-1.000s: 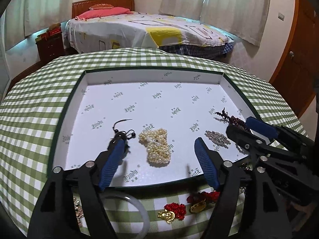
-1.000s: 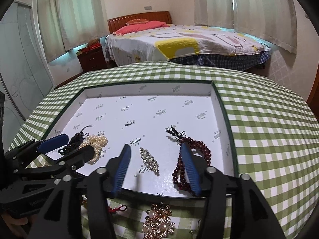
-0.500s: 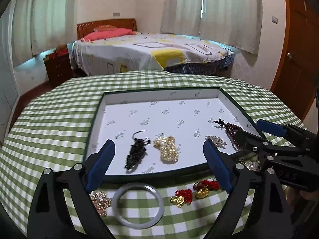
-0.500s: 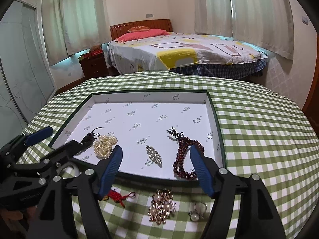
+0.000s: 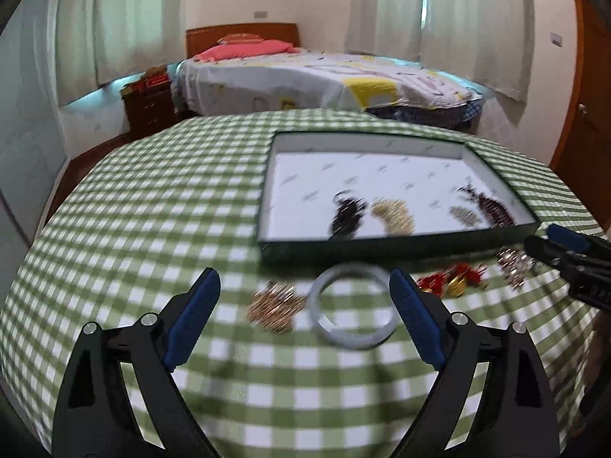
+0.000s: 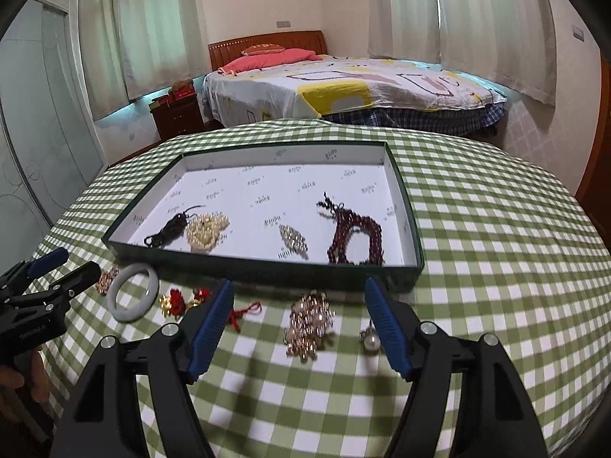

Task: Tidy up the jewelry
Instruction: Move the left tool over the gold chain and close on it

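A shallow white-lined tray point(image 6: 263, 267) with a dark green rim holds a black beaded piece point(image 6: 170, 229), a pearl bracelet point(image 6: 206, 229), a rhinestone brooch point(image 6: 294, 238) and a dark red bead bracelet point(image 6: 355, 236). My left gripper point(image 5: 301, 282) is open and empty, low over the cloth in front of the tray point(image 5: 382, 248). A gold piece point(image 5: 275, 305) and a pale bangle point(image 5: 353, 305) lie between its fingers. My right gripper point(image 6: 298, 286) is also open and empty, above a gold-and-pearl cluster point(image 6: 309, 320), with a pearl earring point(image 6: 372, 339) by its right finger.
Red-and-gold charms point(image 6: 179, 301) and a red knotted cord point(image 6: 244, 313) lie on the green checked tablecloth point(image 6: 496, 267) between the bangle point(image 6: 131, 294) and the cluster. The left gripper point(image 6: 72, 263) shows at the left edge of the right wrist view. A bed stands beyond the round table.
Both grippers have drawn back from the tray to the cloth in front of it, and their jaws have widened. The black piece and the red bead bracelet stay in the tray. The left view has swung left.
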`<state>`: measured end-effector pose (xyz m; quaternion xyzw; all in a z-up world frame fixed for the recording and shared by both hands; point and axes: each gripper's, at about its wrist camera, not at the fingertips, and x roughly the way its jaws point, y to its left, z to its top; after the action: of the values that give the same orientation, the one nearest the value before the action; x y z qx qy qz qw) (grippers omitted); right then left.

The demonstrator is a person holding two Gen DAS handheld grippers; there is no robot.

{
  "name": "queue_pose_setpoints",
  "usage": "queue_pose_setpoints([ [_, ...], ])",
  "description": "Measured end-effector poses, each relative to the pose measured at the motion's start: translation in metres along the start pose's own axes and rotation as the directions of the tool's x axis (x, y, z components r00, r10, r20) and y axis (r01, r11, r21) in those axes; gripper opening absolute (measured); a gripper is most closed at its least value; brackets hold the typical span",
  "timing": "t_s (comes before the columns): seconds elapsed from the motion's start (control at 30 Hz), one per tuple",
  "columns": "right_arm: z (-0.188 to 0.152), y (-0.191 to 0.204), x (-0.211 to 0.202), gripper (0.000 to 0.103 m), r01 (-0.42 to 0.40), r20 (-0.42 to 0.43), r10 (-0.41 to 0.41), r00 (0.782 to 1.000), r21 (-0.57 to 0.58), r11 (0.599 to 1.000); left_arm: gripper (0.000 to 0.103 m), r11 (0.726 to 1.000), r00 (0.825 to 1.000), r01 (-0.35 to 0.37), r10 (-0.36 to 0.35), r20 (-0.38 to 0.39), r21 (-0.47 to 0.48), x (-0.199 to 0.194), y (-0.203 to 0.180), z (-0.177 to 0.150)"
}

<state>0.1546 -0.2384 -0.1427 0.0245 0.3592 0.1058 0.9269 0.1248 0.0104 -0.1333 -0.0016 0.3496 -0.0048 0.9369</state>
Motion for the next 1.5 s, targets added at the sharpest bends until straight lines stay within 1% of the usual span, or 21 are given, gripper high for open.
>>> queue_pose_setpoints([
  [0.13,-0.006,0.000,0.001,0.069,0.001,-0.010,-0.001,1.000,0.002,1.000,0.088,0.999,1.000,-0.009,0.009,-0.015,-0.037,0.000,0.014,-0.007],
  [0.37,-0.008,0.002,0.001,0.069,-0.001,-0.007,0.000,1.000,-0.010,1.000,0.087,0.999,0.999,-0.014,0.012,-0.030,-0.040,0.001,0.021,-0.010],
  [0.43,-0.008,0.003,0.001,0.069,-0.001,-0.005,0.001,1.000,-0.011,1.000,0.082,0.999,0.999,-0.017,0.016,-0.042,-0.034,0.005,0.022,-0.011],
  [0.47,-0.008,0.003,0.001,0.069,0.000,-0.006,0.000,1.000,-0.010,1.000,0.077,0.999,0.999,-0.020,0.019,-0.050,-0.032,0.008,0.022,-0.011],
  [0.53,-0.008,0.003,0.002,0.069,0.000,-0.010,0.000,1.000,-0.009,1.000,0.074,0.999,0.998,-0.026,0.024,-0.066,-0.029,0.013,0.023,-0.012],
  [0.6,-0.009,0.003,0.003,0.069,0.000,-0.013,0.000,1.000,-0.008,1.000,0.064,0.999,0.997,-0.030,0.027,-0.078,-0.028,0.018,0.024,-0.013],
  [0.7,-0.009,0.003,0.005,0.069,0.000,-0.016,0.000,1.000,-0.007,1.000,0.061,0.999,0.995,-0.032,0.030,-0.096,-0.027,0.026,0.026,-0.012],
  [0.8,-0.010,0.002,0.006,0.069,0.000,-0.019,0.000,1.000,-0.005,1.000,0.061,0.999,0.994,-0.034,0.030,-0.106,-0.031,0.031,0.029,-0.012],
  [0.87,-0.010,0.001,0.007,0.069,0.000,-0.021,0.000,1.000,-0.004,1.000,0.061,0.999,0.992,-0.032,0.027,-0.126,-0.036,0.039,0.030,-0.012],
  [0.9,-0.010,0.001,0.008,0.069,0.001,-0.022,-0.001,1.000,-0.004,1.000,0.061,0.999,0.992,-0.022,0.017,-0.122,-0.044,0.040,0.030,-0.012],
  [0.97,-0.011,0.000,0.010,0.069,0.003,-0.025,-0.003,1.000,-0.003,1.000,0.060,0.999,0.992,-0.024,0.021,-0.121,-0.027,0.041,0.029,-0.012],
  [1.03,-0.011,0.000,0.011,0.069,0.003,-0.027,-0.003,1.000,-0.001,1.000,0.054,1.000,0.993,-0.010,0.009,-0.114,-0.011,0.041,0.026,-0.012],
  [1.1,-0.012,0.000,0.011,0.069,0.001,-0.029,-0.001,1.000,0.001,1.000,0.042,1.000,0.994,0.007,-0.006,-0.110,0.004,0.040,0.024,-0.012],
  [1.13,-0.012,0.000,0.012,0.069,0.000,-0.030,0.000,1.000,0.000,1.000,0.040,1.000,0.994,0.015,-0.014,-0.108,0.007,0.040,0.023,-0.012],
  [1.27,-0.013,0.000,0.013,0.069,-0.001,-0.034,0.001,0.999,-0.001,1.000,0.023,0.999,0.994,0.037,-0.037,-0.101,0.006,0.038,0.022,-0.013],
  [1.37,-0.013,-0.001,0.012,0.069,-0.001,-0.034,0.001,0.999,0.003,1.000,0.019,0.999,0.994,0.041,-0.041,-0.100,-0.005,0.037,0.025,-0.014],
  [1.5,-0.014,-0.002,0.011,0.069,0.003,-0.033,-0.003,0.999,0.002,1.000,0.018,0.999,0.993,0.051,-0.053,-0.102,-0.017,0.035,0.027,-0.014],
])
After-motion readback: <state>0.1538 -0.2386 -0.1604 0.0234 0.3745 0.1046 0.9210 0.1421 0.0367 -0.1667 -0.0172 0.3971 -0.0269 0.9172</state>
